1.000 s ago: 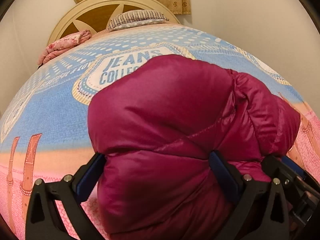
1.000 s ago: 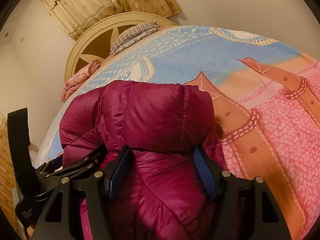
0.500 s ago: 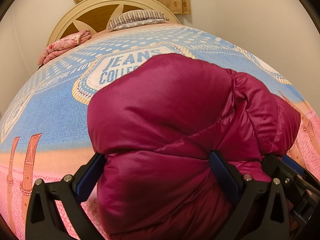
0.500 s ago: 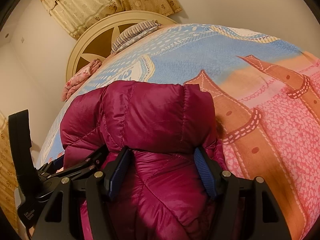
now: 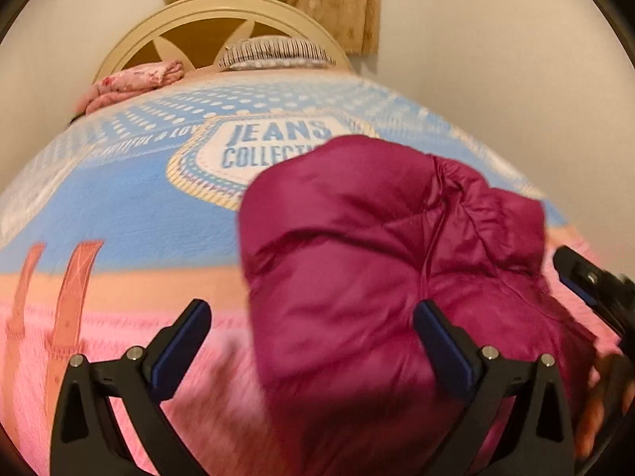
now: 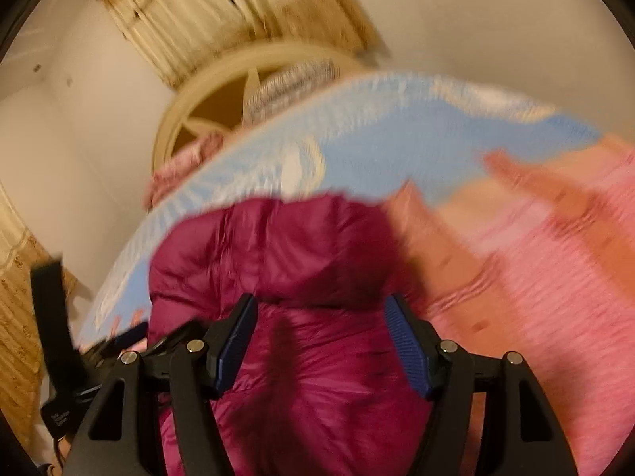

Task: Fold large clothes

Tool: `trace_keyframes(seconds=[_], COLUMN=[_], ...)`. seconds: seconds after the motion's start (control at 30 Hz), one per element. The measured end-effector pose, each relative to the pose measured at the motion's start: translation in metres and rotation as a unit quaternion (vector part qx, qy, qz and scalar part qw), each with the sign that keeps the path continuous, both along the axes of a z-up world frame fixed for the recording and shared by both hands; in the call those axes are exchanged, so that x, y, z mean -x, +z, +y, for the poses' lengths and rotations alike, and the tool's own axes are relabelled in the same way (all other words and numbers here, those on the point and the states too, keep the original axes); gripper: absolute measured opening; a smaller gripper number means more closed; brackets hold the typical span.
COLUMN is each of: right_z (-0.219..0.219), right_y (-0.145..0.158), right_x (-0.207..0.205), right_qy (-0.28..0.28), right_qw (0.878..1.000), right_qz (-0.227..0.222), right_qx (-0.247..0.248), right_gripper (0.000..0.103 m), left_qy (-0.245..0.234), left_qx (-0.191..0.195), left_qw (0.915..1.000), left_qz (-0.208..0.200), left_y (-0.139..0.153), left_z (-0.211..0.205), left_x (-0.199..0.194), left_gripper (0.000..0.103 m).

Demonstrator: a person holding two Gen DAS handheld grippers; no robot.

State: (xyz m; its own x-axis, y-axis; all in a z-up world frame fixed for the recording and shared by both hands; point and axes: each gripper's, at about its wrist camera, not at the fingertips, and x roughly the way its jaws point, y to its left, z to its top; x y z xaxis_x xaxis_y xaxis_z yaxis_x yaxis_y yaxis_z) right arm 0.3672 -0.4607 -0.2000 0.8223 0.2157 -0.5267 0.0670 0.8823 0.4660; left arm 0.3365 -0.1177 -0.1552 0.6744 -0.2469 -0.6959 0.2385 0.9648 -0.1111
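Note:
A puffy magenta down jacket point(image 5: 357, 277) lies bunched in a thick fold on the bed; the right wrist view shows the jacket point(image 6: 278, 258) blurred. My left gripper point(image 5: 309, 305) stands open and wide. Its left finger point(image 5: 178, 349) is off the fabric over pink bedspread, and its right finger point(image 5: 440, 349) rests against the jacket. My right gripper point(image 6: 320, 299) is open at a narrower gap, with jacket fabric bulging between its blue pads. The right gripper point(image 5: 587, 285) also shows at the jacket's right edge in the left wrist view.
The bedspread point(image 5: 119, 218) is blue, orange and pink with a "JEANS COLLECTION" badge. At the far end are a round cream headboard point(image 5: 131, 51), a striped pillow point(image 5: 274, 53) and a folded pink cloth point(image 5: 135, 83). Walls and curtains point(image 6: 238, 12) lie behind.
Both grippers have drawn back and risen a little. The left one slid left, so its left finger came off the jacket. The jacket looks smaller in both views and stays on the bed.

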Motion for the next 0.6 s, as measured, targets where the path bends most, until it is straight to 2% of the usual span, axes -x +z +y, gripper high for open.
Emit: trace_keyframes(seconds=[0.07,0.2,0.27,0.37,0.43,0.5,0.53,0.6], right_z=[-0.014,-0.037,-0.041,-0.04,-0.034,-0.024,-0.022,-0.022], right_y=[-0.001,-0.021,-0.03,-0.037,-0.036,-0.04,-0.046,-0.047], right_x=[-0.003,-0.014,-0.015,-0.016,-0.018,-0.025,-0.029,-0.03], right_qy=[-0.008,0.005,0.023,0.056,0.08,0.105,0.112,0.115], right_qw=[1.0,0.997,0.994,0.991,0.989,0.986,0.982,0.98], right_qz=[0.02,0.062,0.068,0.069,0.067,0.084,0.104,0.109], right_qx=[-0.002,-0.051,-0.077,-0.104,-0.101,-0.103,-0.11,-0.119], right_gripper=[0.069,0.069,0.069,0.069,0.066,0.063,0.062,0.054], left_qy=[-0.003,-0.006,-0.007,-0.022,-0.034,-0.051,-0.055,-0.063], left_qx=[0.034,0.107,0.12,0.123,0.12,0.112,0.105,0.091], left_qw=[0.9993,0.9926,0.991,0.9906,0.9908,0.9909,0.9915,0.9929], left_qz=[0.016,0.059,0.059,0.056,0.053,0.055,0.054,0.044], left_y=[-0.005,-0.021,-0.023,-0.024,-0.023,-0.025,-0.024,-0.02], left_z=[0.014,0.033,0.034,0.026,0.018,0.007,0.003,-0.001], left_x=[0.006,0.008,0.008,0.007,0.007,0.006,0.007,0.013], left_gripper=[0.103,0.103,0.103,0.103,0.103,0.103,0.097,0.084])
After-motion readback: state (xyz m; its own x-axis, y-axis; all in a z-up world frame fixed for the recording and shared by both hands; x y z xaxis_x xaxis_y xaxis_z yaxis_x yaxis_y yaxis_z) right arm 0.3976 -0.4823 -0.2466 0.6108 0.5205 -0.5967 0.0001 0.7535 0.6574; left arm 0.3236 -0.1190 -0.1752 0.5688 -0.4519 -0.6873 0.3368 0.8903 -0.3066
